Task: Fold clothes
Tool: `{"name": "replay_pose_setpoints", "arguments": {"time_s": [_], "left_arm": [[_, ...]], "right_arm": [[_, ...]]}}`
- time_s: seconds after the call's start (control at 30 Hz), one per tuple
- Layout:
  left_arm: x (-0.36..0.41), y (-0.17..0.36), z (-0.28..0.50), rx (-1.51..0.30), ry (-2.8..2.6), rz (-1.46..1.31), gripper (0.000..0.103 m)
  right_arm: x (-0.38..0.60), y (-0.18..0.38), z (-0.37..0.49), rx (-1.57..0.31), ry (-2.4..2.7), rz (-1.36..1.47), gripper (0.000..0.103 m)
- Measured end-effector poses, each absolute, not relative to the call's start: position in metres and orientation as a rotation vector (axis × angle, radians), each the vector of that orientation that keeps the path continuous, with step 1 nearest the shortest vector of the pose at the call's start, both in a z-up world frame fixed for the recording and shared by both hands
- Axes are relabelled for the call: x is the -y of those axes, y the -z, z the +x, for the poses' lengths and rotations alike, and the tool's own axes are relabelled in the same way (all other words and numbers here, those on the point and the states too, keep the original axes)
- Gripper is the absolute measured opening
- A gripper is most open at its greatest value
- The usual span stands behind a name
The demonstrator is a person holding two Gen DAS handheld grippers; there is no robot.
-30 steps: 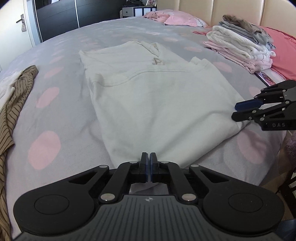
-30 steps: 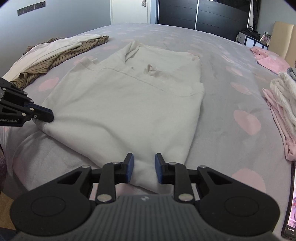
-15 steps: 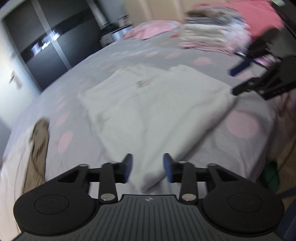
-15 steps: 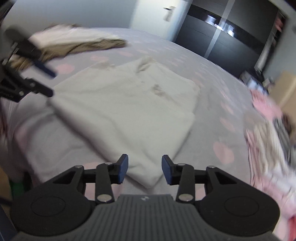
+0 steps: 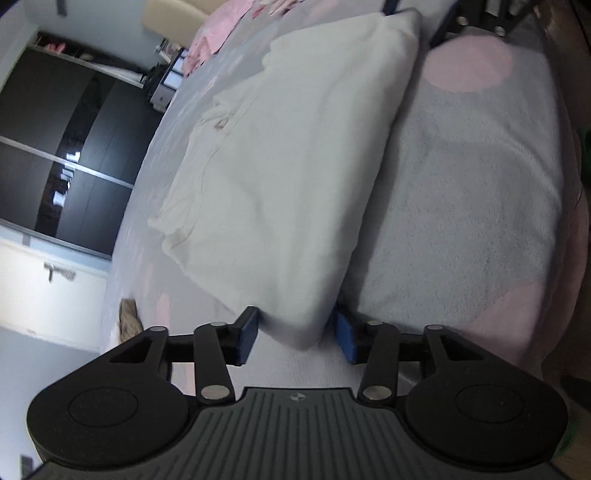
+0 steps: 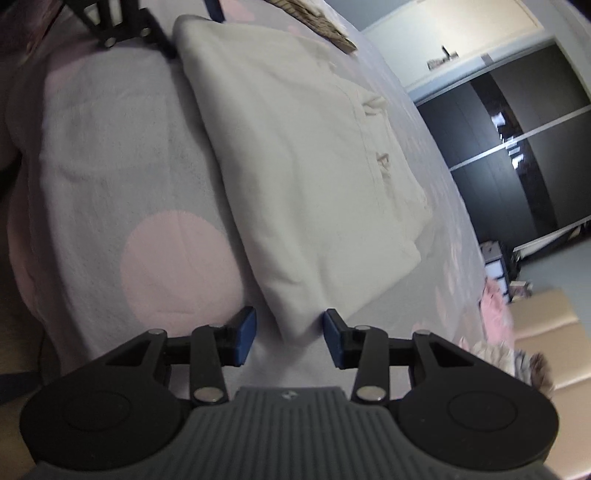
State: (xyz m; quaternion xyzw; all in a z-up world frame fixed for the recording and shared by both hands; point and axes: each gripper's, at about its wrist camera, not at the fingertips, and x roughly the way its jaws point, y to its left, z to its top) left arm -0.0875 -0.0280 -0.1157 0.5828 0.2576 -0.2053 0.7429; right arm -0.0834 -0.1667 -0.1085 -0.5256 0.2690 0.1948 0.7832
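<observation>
A cream shirt lies flat and partly folded on the grey bedcover with pink dots. My left gripper is rolled on its side, and one near corner of the shirt sits between its jaws. The jaws are closing, and the blue pads do not press the cloth. My right gripper is also rolled and open, straddling the other near corner of the shirt. Each gripper shows in the other's view: the right gripper and the left gripper, each at its corner.
A brown striped garment lies on the bed beyond the shirt. Pink clothes and a stack of folded clothes sit toward the beige headboard. A dark wardrobe stands past the bed. The bed edge drops off beside both grippers.
Both grippers have rolled onto their sides and dropped to the shirt's near corners. The left jaws went from shut to open, and the right jaws opened wider. The shirt has not moved.
</observation>
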Motion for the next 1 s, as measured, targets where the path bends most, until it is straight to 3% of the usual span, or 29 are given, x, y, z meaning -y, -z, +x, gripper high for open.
{"name": "replay_pose_setpoints", "arguments": {"time_s": [0.07,0.17,0.4,0.8,1.0], "left_arm": [[0.032,0.127,-0.092,-0.494,0.455,1.369,0.034],[0.033,0.131,-0.090,-0.444,0.450,1.377,0.033],[0.029,0.107,-0.086,-0.469,0.459,1.242,0.021],[0.021,0.036,-0.098,-0.604,0.591,1.134,0.017],[0.019,0.045,-0.126,-0.683,0.714,1.187,0.017]], "right_arm": [[0.163,0.115,-0.083,-0.522,-0.427,-1.190,0.044],[0.161,0.118,-0.083,-0.481,-0.438,-1.230,0.035],[0.168,0.101,-0.082,-0.477,-0.438,-1.185,0.023],[0.181,0.027,-0.100,-0.513,-0.492,-1.117,0.020],[0.184,0.028,-0.138,-0.610,-0.599,-1.119,0.020]]}}
